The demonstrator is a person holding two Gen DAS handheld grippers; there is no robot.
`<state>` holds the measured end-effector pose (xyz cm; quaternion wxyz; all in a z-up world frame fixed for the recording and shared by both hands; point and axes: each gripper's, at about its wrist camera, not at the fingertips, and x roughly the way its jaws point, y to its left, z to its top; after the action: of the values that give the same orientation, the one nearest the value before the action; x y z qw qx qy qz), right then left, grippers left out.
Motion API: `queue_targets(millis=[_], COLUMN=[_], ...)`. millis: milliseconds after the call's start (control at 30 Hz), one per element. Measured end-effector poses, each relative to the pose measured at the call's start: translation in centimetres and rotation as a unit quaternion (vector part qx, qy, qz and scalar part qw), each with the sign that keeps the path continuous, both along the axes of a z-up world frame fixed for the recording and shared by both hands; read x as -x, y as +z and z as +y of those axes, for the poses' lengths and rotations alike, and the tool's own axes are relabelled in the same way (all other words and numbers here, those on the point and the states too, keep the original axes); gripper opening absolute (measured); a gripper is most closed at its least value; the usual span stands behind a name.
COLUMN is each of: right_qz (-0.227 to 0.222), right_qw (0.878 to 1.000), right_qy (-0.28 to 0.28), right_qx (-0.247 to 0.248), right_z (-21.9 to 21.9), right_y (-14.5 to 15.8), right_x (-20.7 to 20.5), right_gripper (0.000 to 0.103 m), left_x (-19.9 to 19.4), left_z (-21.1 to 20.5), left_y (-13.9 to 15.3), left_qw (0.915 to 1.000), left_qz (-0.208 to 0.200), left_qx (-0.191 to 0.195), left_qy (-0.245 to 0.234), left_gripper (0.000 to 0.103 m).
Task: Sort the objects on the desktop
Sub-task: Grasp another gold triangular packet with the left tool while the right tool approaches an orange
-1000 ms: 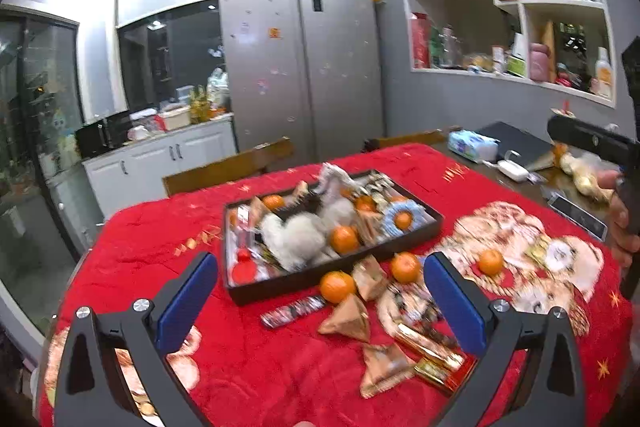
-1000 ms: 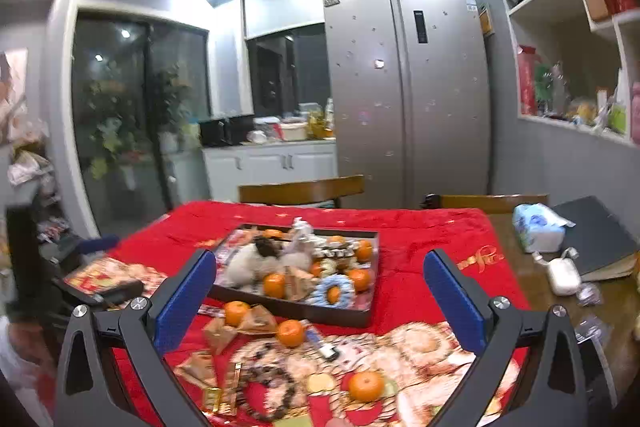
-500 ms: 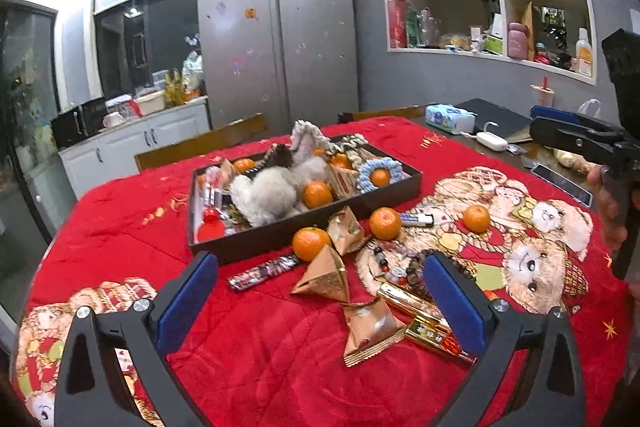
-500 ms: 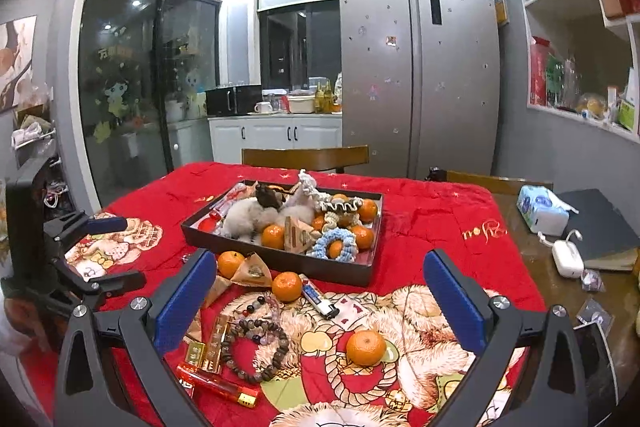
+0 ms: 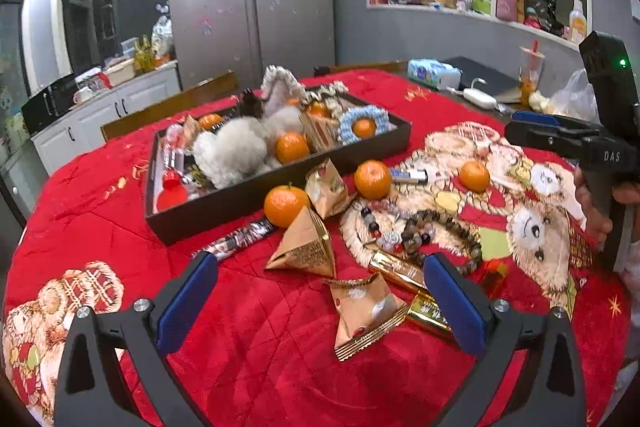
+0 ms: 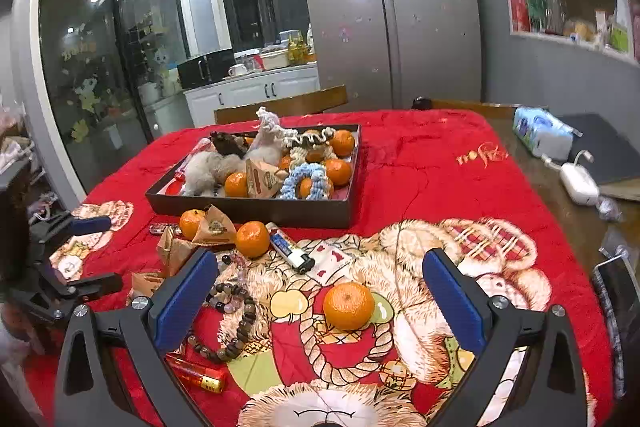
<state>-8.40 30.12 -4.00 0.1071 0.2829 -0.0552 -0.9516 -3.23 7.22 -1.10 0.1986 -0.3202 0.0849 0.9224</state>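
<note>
A dark tray (image 5: 280, 183) (image 6: 256, 209) on the red cloth holds oranges, fluffy white toys and a blue crochet ring. Loose in front of it lie oranges (image 5: 286, 206) (image 5: 474, 176), gold triangular packets (image 5: 306, 247), a bead bracelet (image 5: 424, 235), gold bars (image 5: 396, 269) and a lighter (image 6: 291, 253). My left gripper (image 5: 320, 303) is open, low over a gold packet (image 5: 366, 313). My right gripper (image 6: 320, 301) is open, with a lone orange (image 6: 349, 305) between its fingers' line of sight. Each gripper shows in the other's view.
The table's bare wooden strip at the right carries a tissue pack (image 6: 540, 133), a white charger (image 6: 578, 181), a dark notebook (image 6: 608, 147) and a phone (image 6: 618, 291). Wooden chair backs (image 6: 280, 105) stand behind the table. A fridge and shelves line the far wall.
Both grippers have come lower and closer to the loose items on the cloth. The left now hangs over the gold packets, the right over the lone orange. Both stayed open.
</note>
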Motion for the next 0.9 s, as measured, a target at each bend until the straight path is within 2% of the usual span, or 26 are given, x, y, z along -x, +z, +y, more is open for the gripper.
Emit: queue_targets(millis=[233, 333, 400, 533, 733, 867, 900], right_qz=[-0.039, -0.044, -0.049, -0.059, -0.064, -0.076, -0.077], right_qw=[0.999, 0.999, 0.999, 0.998, 0.998, 0.997, 0.997], right_qy=[0.001, 0.0, -0.003, -0.001, 0.013, 0.022, 0.024], right_qx=[0.017, 0.015, 0.01, -0.003, -0.004, 0.0, 0.0], right_z=[0.5, 0.5, 0.5, 0.0, -0.5, -0.7, -0.8], right_y=[-1.9, -2.3, -2.5, -3.0, -3.3, -3.7, -3.7], right_x=[1.0, 1.2, 1.2, 1.4, 1.5, 1.7, 1.7], right_gripper=[0.103, 0.103, 0.103, 0.087, 0.082, 0.081, 0.079], left_x=[1.2, 1.6, 1.7, 1.8, 1.8, 1.8, 1.8], left_z=[0.5, 0.1, -0.2, 0.0, 0.6, 1.3, 1.6], left_y=[-2.2, -2.6, -2.7, -2.9, -3.2, -3.5, -3.7], left_qw=[0.9989, 0.9983, 0.9965, 0.9952, 0.9935, 0.9939, 0.9936], left_qz=[-0.044, -0.055, -0.067, -0.076, -0.087, -0.091, -0.095], left_qx=[0.006, -0.015, -0.039, -0.042, -0.04, -0.017, -0.009], left_qy=[-0.014, -0.015, -0.032, -0.046, -0.062, -0.059, -0.06], left_gripper=[0.103, 0.103, 0.103, 0.103, 0.103, 0.096, 0.089])
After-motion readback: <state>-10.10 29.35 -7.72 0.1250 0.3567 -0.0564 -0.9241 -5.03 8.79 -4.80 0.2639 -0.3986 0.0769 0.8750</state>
